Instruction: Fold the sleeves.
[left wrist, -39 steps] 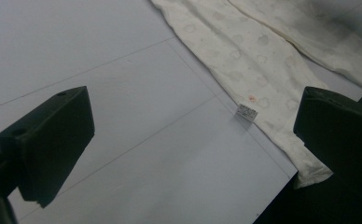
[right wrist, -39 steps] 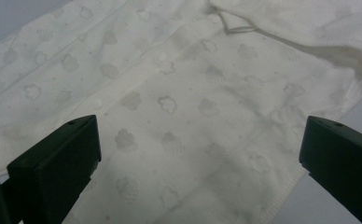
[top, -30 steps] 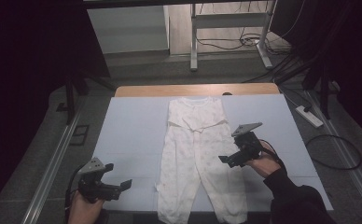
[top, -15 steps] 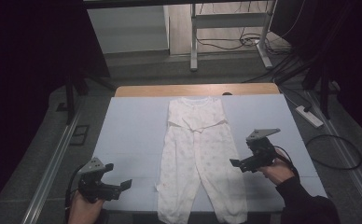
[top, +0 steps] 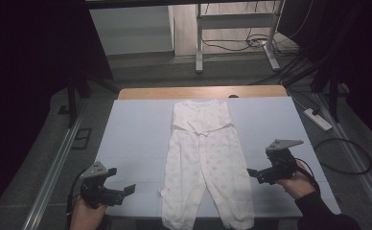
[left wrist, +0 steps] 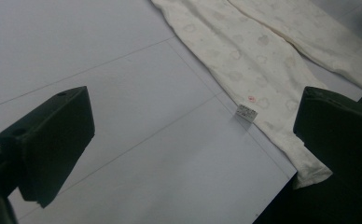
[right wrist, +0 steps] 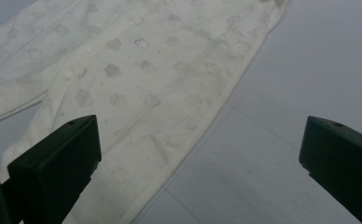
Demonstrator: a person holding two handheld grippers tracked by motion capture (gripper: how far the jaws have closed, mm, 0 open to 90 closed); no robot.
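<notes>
Romper (top: 205, 163): lies flat mid-desk (top: 136, 134), legs toward the near edge.
Left gripper (top: 122, 191): jaws apart, near corner, beside the left leg.
Right gripper (top: 255, 173): jaws apart, just beside the right leg.

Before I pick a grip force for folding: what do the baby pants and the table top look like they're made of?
The baby pants look like thin, soft cotton-type knit: matte cream cloth with a faint printed pattern, lying limp and lightly creased, a small tag at one edge. The table top looks like a smooth, matte pale blue-grey sheet or board with fine seam lines; the exact material is unclear.
</notes>
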